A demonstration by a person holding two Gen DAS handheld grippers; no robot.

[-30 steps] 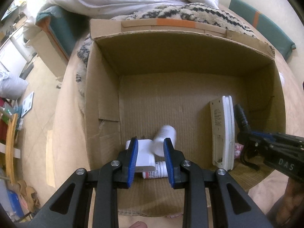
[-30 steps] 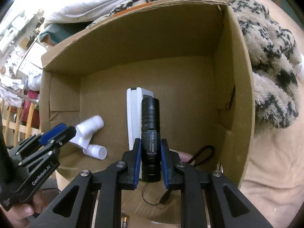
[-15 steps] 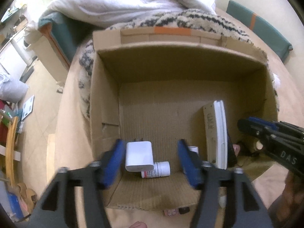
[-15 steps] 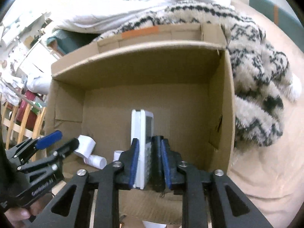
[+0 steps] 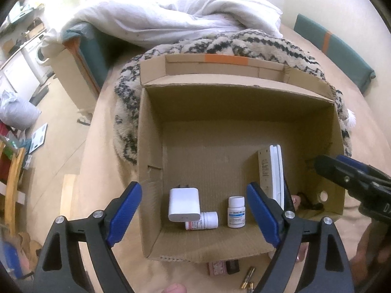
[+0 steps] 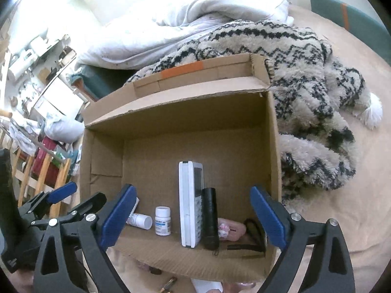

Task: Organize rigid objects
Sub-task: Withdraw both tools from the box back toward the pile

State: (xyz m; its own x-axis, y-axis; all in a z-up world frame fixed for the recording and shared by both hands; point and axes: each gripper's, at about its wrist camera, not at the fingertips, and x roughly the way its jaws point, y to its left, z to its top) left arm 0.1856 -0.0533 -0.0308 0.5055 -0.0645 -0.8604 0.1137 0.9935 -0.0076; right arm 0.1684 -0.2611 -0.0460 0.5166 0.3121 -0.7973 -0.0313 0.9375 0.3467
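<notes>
Both the left gripper (image 5: 194,213) and right gripper (image 6: 193,217) are opening, empty, above the box (image 6: 273,146); inside, the upright bottle (image 6: 163,221), probably light, stiff and slick, suits a mid-body pinch.

Colours and patterns in and around the brown cardboard box (image 5: 150,146).

The box is plain brown, with an orange strip of tape (image 5: 226,60) on its far flap. Inside: a white charger (image 5: 183,204); two white pill bottles, one upright with a blue label band (image 5: 236,212) and one lying down with a reddish label (image 5: 201,221); a white remote (image 6: 190,204) with grey keys; a black flashlight (image 6: 210,218); a pale pink item (image 6: 231,229) with a small floral print. Both grippers, left (image 5: 194,216) and right (image 6: 193,217), are black with blue pads. Behind the box lie a cream blanket (image 6: 305,80) with black zigzags and a white duvet (image 5: 171,17). The underlying sheet (image 6: 342,219) is beige.
</notes>
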